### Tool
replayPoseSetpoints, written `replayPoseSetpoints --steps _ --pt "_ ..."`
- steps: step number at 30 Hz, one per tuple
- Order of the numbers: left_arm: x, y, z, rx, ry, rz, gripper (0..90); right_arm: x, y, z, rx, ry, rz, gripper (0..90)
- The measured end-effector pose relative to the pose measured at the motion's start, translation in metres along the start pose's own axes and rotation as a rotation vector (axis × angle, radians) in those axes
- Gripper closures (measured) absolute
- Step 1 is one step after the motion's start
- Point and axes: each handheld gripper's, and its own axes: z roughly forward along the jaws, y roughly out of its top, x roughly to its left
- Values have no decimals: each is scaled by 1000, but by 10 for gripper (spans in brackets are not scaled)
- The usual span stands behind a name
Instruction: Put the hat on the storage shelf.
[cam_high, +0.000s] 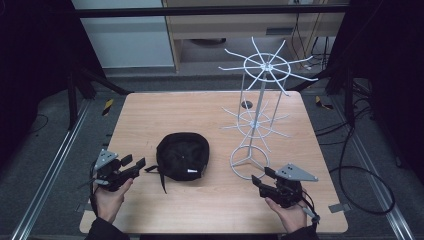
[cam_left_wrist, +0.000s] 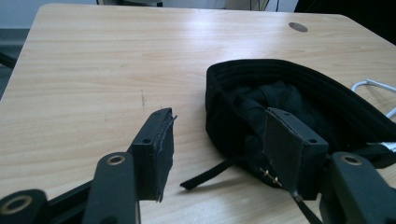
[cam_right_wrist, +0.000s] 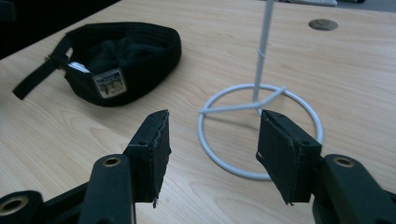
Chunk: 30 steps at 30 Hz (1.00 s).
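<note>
Left claw (cam_high: 134, 162) jaws apart, right claw (cam_high: 263, 177) jaws apart, both empty

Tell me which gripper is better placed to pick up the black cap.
Left, probably. The left gripper sits open just beside the black cap, its strap lying right ahead of the jaws. The right gripper is open too, but faces the white wire rack base.

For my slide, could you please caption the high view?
Two open grippers, left and right, flank a black cap and white wire rack.
</note>
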Motion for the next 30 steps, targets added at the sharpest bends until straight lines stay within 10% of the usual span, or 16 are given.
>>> replayPoseSetpoints --steps 30 --pt "-17 11 66 98 43 46 467 65 37 88 35 111 -50 464"
